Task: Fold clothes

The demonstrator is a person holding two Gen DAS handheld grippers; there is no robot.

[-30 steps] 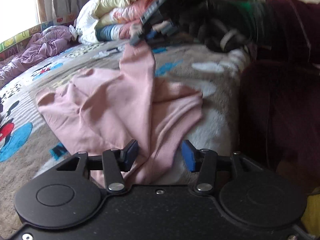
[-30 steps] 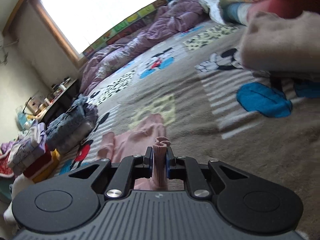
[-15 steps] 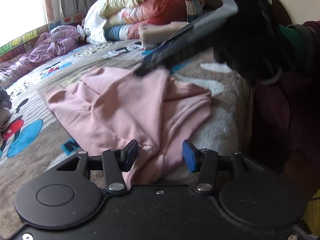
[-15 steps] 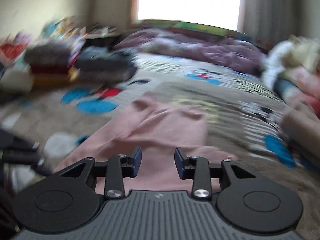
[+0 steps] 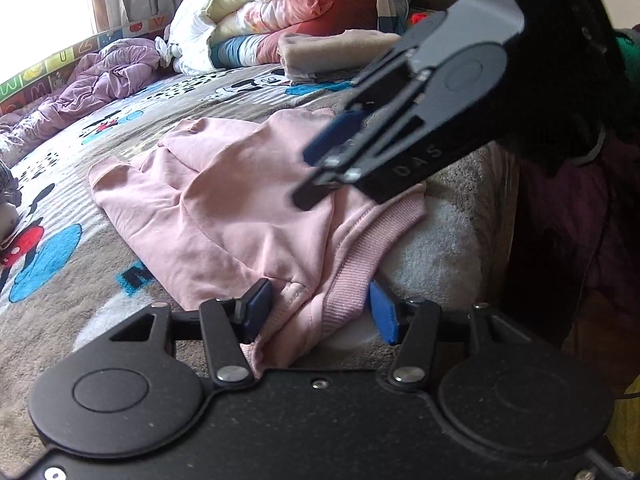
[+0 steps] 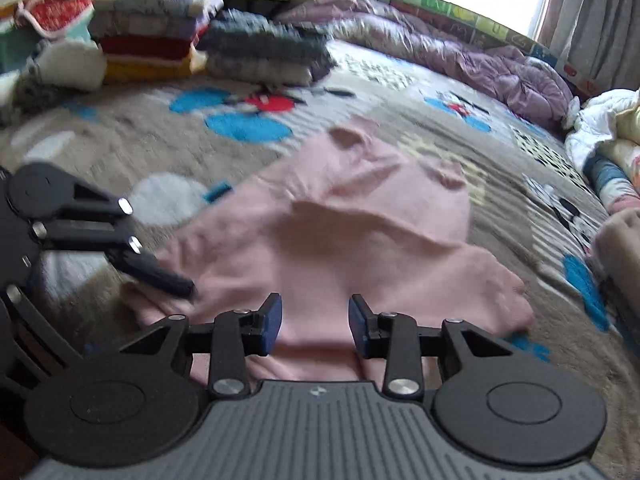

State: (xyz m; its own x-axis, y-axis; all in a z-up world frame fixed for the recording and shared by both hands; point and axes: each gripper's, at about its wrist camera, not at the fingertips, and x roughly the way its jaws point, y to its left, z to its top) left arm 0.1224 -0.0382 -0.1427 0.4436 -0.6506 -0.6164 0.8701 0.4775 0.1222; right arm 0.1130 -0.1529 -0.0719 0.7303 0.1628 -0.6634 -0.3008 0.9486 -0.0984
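- Lying crumpled near the front edge of the bed, the pink garment (image 5: 240,208) rests on a cartoon-print blanket (image 5: 60,256), partly doubled over itself, with a ribbed hem (image 5: 360,240) hanging towards the bed's edge.
- Left gripper (image 5: 316,312): its jaws are opening, about half wide; a bunch of hem cloth sits between them, the left pad touching it and the right pad clear of it, so I judge the cloth is not pinched.
- Right gripper (image 6: 314,322): its jaws stand moderately apart above the near edge of the garment, nothing pressed between the pads.
- Step in hand, as judged: both hands have let go and the garment needs flattening before the next fold.
- To do it well: take the hem at two corners well apart, pull the cloth taut and flat across the blanket, and smooth out the bunched sleeve before doubling it over.
- Risk: gripping the bunch as it lies would catch several layers and set the crease crooked.
- Containers: none in view. Finished work appears as folded stacks (image 6: 168,44) at the far side of the bed, and a heap of bedding (image 5: 288,12) lies beyond the garment.
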